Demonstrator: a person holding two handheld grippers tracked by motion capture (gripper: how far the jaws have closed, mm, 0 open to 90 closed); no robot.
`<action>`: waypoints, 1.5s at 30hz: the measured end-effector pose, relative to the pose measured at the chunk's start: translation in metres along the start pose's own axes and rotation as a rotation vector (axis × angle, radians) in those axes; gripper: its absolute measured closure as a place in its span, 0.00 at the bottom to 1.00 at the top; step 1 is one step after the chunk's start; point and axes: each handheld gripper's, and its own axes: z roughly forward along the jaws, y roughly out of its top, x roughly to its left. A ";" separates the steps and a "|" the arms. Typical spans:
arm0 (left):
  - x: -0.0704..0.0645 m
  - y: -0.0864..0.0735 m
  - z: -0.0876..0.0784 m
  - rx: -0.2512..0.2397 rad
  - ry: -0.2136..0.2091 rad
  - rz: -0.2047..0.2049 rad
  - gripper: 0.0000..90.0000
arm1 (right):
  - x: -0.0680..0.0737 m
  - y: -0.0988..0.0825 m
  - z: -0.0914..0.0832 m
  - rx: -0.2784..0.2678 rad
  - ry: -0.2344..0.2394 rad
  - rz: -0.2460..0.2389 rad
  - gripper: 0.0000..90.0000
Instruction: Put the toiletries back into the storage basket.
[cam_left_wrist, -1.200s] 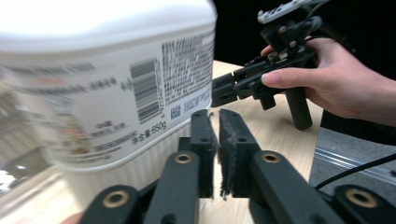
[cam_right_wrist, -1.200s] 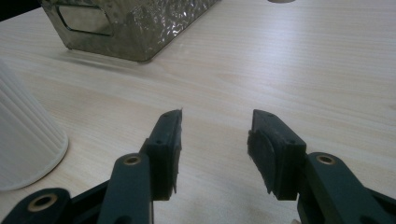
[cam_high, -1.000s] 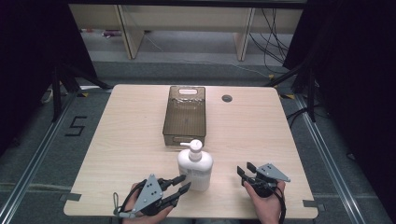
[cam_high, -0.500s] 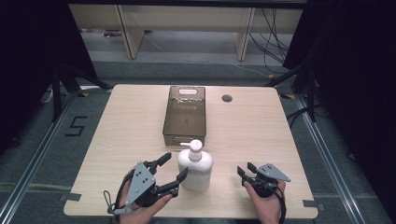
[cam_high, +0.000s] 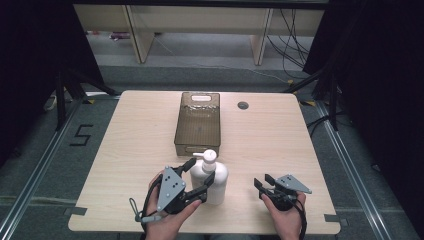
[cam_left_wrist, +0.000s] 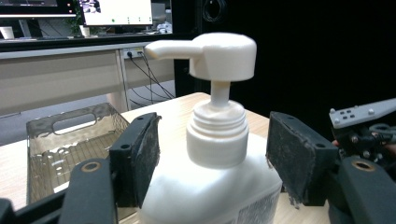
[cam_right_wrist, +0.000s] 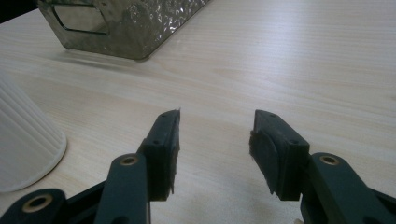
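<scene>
A white pump bottle (cam_high: 214, 176) stands upright near the table's front edge, its spout pointing left. My left gripper (cam_high: 200, 174) is open, with one jaw on each side of the bottle. In the left gripper view the two pads (cam_left_wrist: 148, 156) flank the bottle's (cam_left_wrist: 219, 140) neck and shoulder, and a gap shows on both sides. My right gripper (cam_high: 265, 184) rests open on the table to the right of the bottle, nothing between its jaws (cam_right_wrist: 215, 140). The bottle's white base (cam_right_wrist: 23, 144) shows at the left edge of the right gripper view.
A translucent brown basket (cam_high: 196, 147) sits just behind the bottle, long side running away from me; it appears as the basket (cam_left_wrist: 60, 140) and the basket (cam_right_wrist: 126, 23) in the gripper views. A small dark grommet (cam_high: 243, 105) is at the back right. Bare wood lies either side.
My left gripper has swung from the bottle's lower left and moved forward, so its open jaws now straddle the bottle. The right gripper and the bottle have stayed put.
</scene>
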 end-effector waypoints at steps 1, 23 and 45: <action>0.000 0.000 0.000 0.000 0.000 0.000 0.38 | 0.000 0.000 0.000 0.001 -0.012 -0.011 0.58; -0.016 0.021 0.018 -0.017 0.074 -0.004 0.52 | 0.001 0.001 0.002 0.018 -0.005 -0.006 0.58; -0.008 0.035 0.022 -0.005 0.083 -0.026 0.66 | 0.003 0.001 0.002 0.019 -0.010 0.019 0.58</action>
